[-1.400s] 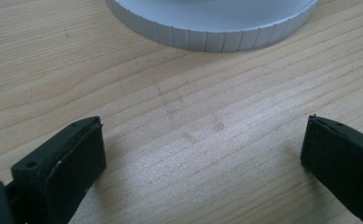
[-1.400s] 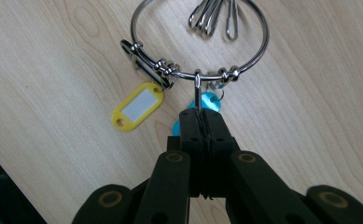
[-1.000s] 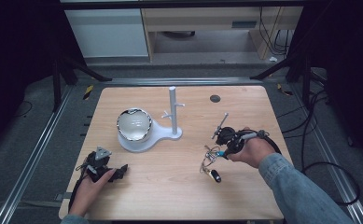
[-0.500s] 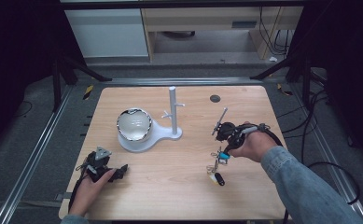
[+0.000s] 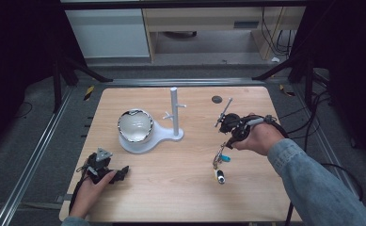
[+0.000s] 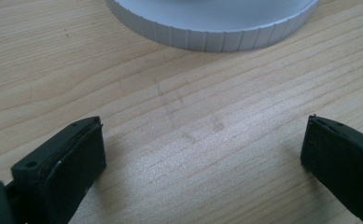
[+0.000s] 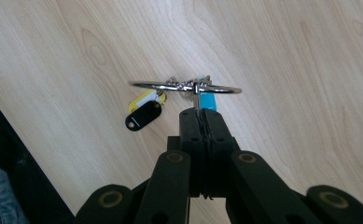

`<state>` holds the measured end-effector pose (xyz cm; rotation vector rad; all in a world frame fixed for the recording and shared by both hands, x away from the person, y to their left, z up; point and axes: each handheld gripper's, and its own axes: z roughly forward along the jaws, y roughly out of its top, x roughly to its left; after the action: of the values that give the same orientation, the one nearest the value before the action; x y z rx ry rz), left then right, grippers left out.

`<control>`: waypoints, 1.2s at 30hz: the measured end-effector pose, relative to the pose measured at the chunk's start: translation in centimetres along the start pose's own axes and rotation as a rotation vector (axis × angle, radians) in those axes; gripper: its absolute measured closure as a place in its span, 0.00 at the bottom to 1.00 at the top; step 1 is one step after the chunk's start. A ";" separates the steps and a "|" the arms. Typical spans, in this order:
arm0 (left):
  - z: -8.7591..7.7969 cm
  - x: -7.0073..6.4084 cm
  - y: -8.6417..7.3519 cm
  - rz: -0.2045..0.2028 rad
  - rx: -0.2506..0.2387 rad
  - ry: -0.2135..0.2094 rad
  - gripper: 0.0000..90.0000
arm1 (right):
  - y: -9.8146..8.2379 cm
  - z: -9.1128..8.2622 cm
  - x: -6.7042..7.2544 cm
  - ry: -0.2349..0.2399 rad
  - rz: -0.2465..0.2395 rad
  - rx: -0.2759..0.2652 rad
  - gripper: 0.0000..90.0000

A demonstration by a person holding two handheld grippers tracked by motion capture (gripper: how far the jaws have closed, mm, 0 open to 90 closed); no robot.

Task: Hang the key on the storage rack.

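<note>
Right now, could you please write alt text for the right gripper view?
The right gripper, jaws shut, pinches a metal key ring above a pale wooden table. Black, yellow and blue tags hang from the ring.

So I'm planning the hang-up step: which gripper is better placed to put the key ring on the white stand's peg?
Right. The right gripper is shut on the key ring, tags dangling, beside the stand. The left gripper rests open on the table, holding nothing.
</note>
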<state>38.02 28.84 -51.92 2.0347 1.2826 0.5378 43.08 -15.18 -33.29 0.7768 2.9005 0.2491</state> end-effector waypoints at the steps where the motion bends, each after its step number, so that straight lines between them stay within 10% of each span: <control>1: 0.0 0.0 0.0 0.000 0.000 0.000 0.00 | 0.1 -0.1 0.0 -0.002 -0.002 -0.004 0.99; 36: 0.0 0.0 0.0 0.000 0.000 0.000 0.00 | 3.1 -4.5 -1.1 -0.062 -0.018 -0.073 0.99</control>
<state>38.02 28.83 -51.92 2.0347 1.2824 0.5377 44.79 -13.70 -28.18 0.7337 2.8217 0.3207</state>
